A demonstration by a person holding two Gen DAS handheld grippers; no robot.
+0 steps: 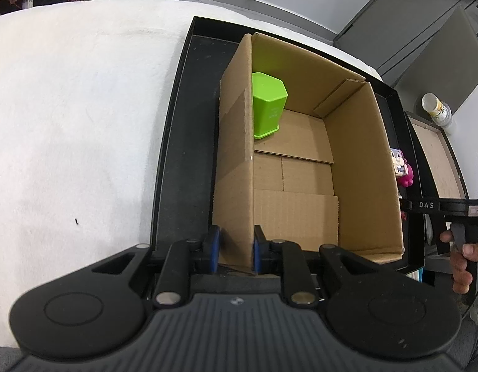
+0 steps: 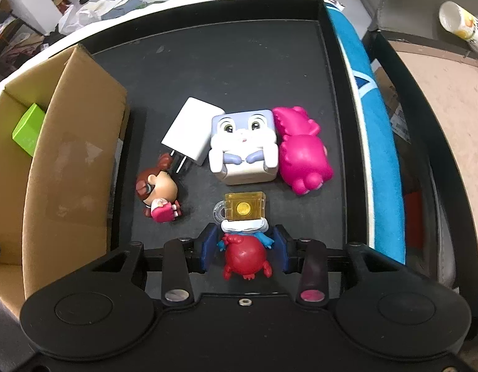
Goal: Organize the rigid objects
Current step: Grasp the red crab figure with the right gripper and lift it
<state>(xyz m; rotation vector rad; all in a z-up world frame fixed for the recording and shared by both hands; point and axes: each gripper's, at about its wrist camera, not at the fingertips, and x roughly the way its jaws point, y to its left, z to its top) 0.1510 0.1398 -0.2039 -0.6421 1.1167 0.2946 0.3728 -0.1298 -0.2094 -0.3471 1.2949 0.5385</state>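
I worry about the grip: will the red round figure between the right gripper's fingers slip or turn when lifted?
The red figure looks hard and glossy, so it may slip. Its round body could pivot in the right gripper. The yellow block on top may make it top-heavy.

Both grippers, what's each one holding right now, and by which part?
The left gripper pinches the cardboard box by its near side wall. The right gripper is shut on the red toy figure, gripping its round body.
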